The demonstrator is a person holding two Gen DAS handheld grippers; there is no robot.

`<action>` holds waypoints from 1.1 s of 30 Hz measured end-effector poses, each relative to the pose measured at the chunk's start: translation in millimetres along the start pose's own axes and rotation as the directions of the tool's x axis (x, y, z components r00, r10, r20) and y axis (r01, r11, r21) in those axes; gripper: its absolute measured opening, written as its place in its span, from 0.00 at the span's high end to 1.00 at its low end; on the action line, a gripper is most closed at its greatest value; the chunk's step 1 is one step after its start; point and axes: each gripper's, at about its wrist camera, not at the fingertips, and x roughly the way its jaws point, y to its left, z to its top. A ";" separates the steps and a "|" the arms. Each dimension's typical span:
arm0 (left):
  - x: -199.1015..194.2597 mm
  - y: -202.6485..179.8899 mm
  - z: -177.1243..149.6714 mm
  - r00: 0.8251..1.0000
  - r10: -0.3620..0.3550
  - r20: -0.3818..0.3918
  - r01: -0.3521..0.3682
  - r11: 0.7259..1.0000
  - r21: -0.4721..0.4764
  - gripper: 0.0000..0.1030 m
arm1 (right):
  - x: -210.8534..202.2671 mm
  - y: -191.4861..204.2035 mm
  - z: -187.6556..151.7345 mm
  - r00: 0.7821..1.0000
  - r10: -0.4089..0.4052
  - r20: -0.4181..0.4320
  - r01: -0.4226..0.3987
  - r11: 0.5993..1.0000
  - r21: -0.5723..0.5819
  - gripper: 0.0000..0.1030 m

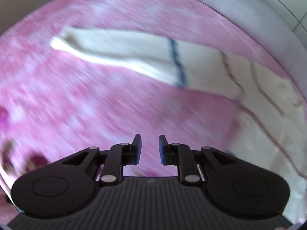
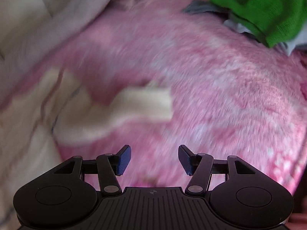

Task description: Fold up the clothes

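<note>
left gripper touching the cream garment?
Apart. Left wrist view: left gripper is open and empty, with pink blanket showing between it and the cream garment.

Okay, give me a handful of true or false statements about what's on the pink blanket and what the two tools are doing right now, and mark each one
1. Both tools are empty, fingers apart. True: the left tool and the right tool each show a gap with nothing in it.
2. The cream garment lies on a pink blanket. True.
3. The cream garment has a red stripe across it. False: the stripe is dark blue.
4. A green cloth sits at the upper right of the right wrist view. True.
5. The right tool is gripping the green cloth. False: the cloth lies far beyond its fingers.
</note>
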 end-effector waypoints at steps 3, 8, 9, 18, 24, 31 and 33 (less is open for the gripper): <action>-5.9 -33.6 -24.2 0.999 -0.039 -0.022 0.039 0.999 0.012 0.85 | 13.1 -13.8 13.3 0.999 -0.006 0.053 0.016 0.985 -0.174 0.43; -13.9 -74.4 -58.1 0.997 -0.062 -0.050 0.062 0.998 -0.001 0.85 | 44.8 -15.0 29.5 0.986 0.169 0.000 -0.161 0.939 -0.304 0.43; -15.6 -80.5 -63.6 0.997 -0.063 -0.054 0.062 0.998 -0.008 0.85 | 48.7 -12.2 33.7 0.974 0.224 -0.023 -0.221 0.930 -0.293 0.58; -41.0 -111.7 -71.1 0.999 -0.049 -0.011 0.049 0.999 0.007 0.85 | -56.9 -21.8 129.5 0.818 0.574 0.037 -0.574 0.819 -0.002 0.98; -32.3 -128.1 -79.7 0.996 -0.073 -0.056 0.074 0.997 0.014 0.85 | -28.8 -95.3 176.5 0.999 0.043 -0.011 -0.040 0.976 0.212 0.89; -29.2 -132.2 -93.2 0.995 -0.042 -0.090 0.049 0.996 0.076 0.85 | 32.3 -162.2 136.0 0.990 0.078 -0.122 -0.005 0.862 0.508 0.54; -27.9 -129.5 -93.2 0.994 -0.036 -0.100 0.042 0.998 0.053 0.85 | 47.9 -162.4 117.5 0.976 0.192 -0.102 -0.099 0.808 0.580 0.54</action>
